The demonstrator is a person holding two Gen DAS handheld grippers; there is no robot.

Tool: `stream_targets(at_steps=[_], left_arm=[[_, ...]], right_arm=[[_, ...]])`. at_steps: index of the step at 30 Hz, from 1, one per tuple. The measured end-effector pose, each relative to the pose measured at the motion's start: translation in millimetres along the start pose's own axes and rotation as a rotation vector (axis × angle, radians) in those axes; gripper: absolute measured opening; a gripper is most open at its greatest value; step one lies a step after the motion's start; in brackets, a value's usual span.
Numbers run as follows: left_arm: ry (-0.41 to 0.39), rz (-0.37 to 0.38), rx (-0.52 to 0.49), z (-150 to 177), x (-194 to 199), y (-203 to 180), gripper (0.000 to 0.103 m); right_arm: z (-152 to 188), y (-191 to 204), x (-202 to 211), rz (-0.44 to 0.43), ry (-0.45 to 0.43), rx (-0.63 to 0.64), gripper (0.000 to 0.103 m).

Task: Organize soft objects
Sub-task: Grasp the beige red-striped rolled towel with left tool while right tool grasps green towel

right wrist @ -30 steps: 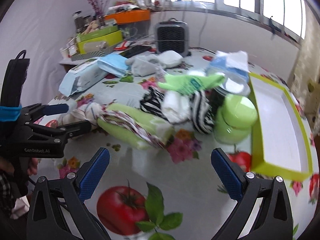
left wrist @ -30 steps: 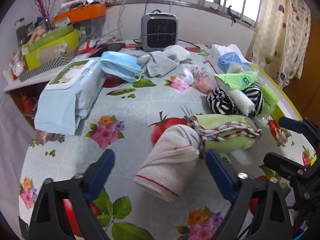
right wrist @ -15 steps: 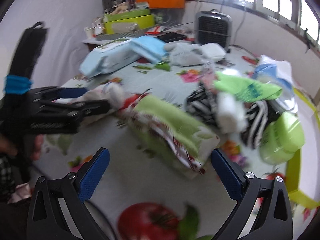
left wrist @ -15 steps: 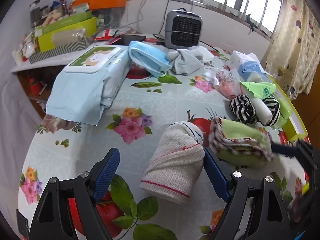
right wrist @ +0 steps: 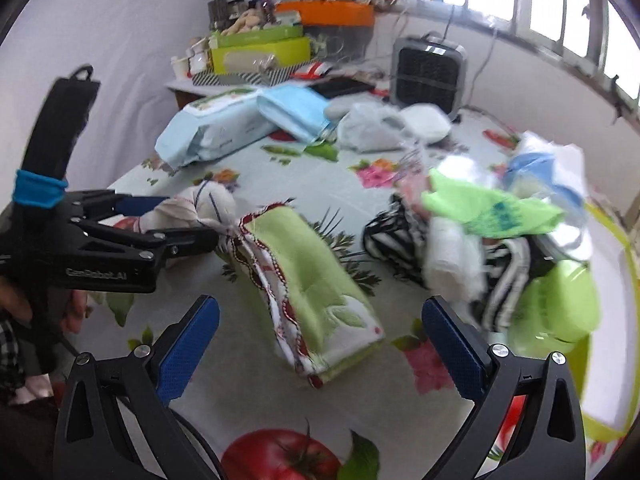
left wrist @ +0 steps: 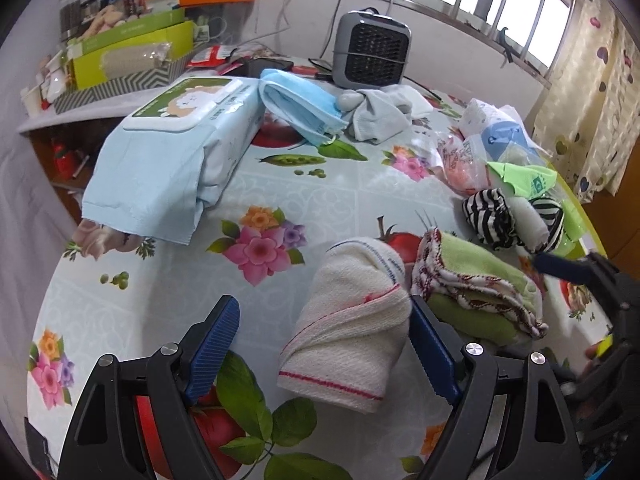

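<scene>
Rolled towel [left wrist: 352, 320] between wide left jaws

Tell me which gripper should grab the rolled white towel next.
Left. The left gripper is open, and the rolled white towel already lies between its fingers. The right gripper is lined up on the folded green towel instead.

Bench [left wrist: 352, 196] under a glossy cloth printed with flowers, tomatoes, peas. Near centre: rolled cream towel with red stripe [left wrist: 352, 336], touching a folded green cloth with patterned trim [left wrist: 476, 288] to its right. Far left: pale blue wipes pack [left wrist: 172, 156], folded blue cloth [left wrist: 300, 108]. Far centre: grey heater [left wrist: 372, 54], grey rag [left wrist: 380, 114]. Right: striped black-and-white socks [left wrist: 488, 218].
</scene>
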State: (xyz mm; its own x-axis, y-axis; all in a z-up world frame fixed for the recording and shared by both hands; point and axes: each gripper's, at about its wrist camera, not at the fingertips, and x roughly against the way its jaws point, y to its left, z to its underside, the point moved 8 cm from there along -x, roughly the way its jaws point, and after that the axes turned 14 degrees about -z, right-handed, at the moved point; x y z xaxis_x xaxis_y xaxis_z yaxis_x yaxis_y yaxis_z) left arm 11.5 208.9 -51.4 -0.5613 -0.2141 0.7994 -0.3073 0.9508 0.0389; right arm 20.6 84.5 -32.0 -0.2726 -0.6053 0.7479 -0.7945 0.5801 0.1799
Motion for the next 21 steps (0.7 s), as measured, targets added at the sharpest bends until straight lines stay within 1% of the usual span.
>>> stream_targets(at_steps=[3,10,11,12,14,15,16,18,20,21], left_arm=[[-0.009,0.012,-0.013,-0.7,1.8,-3.5,0.084],[-0.012,0.026,-0.005,-2.3,0.0,-6.8,0.084],[-0.013,0.028,-0.007,-2.7,0.1,-7.5,0.083],[-0.014,0.027,-0.007,-2.9,-0.1,-7.8,0.082],[-0.010,0.034,-0.006,-2.6,-0.5,-8.9,0.076],[-0.008,0.034,-0.006,-2.5,-1.0,-9.4,0.074],[-0.008,0.032,-0.006,-2.6,-1.2,-9.9,0.071],[-0.010,0.029,-0.006,-3.1,-1.4,-10.2,0.069],[-0.010,0.037,-0.008,-3.1,-0.8,-11.8,0.060],[-0.009,0.038,-0.010,-3.1,-0.6,-12.7,0.058]], right_arm=[[1.2,1.5,-9.7,0.009,0.019,0.015,0.102],[2.8,-3.1,-13.5,0.035,0.017,-0.010,0.102],[2.9,-3.0,-13.7,0.031,0.018,-0.016,0.100],[3.2,-3.2,-14.0,0.023,0.019,-0.021,0.098],[4.1,-4.2,-15.2,0.025,0.027,-0.030,0.088],[4.6,-5.4,-15.5,0.029,0.029,-0.036,0.086],[5.2,-6.1,-15.8,0.031,0.030,-0.042,0.082],[5.9,-6.3,-14.7,0.028,0.025,-0.050,0.079],[6.2,-5.3,-13.2,0.032,0.023,-0.052,0.072],[6.6,-4.6,-12.6,0.036,0.022,-0.053,0.071]])
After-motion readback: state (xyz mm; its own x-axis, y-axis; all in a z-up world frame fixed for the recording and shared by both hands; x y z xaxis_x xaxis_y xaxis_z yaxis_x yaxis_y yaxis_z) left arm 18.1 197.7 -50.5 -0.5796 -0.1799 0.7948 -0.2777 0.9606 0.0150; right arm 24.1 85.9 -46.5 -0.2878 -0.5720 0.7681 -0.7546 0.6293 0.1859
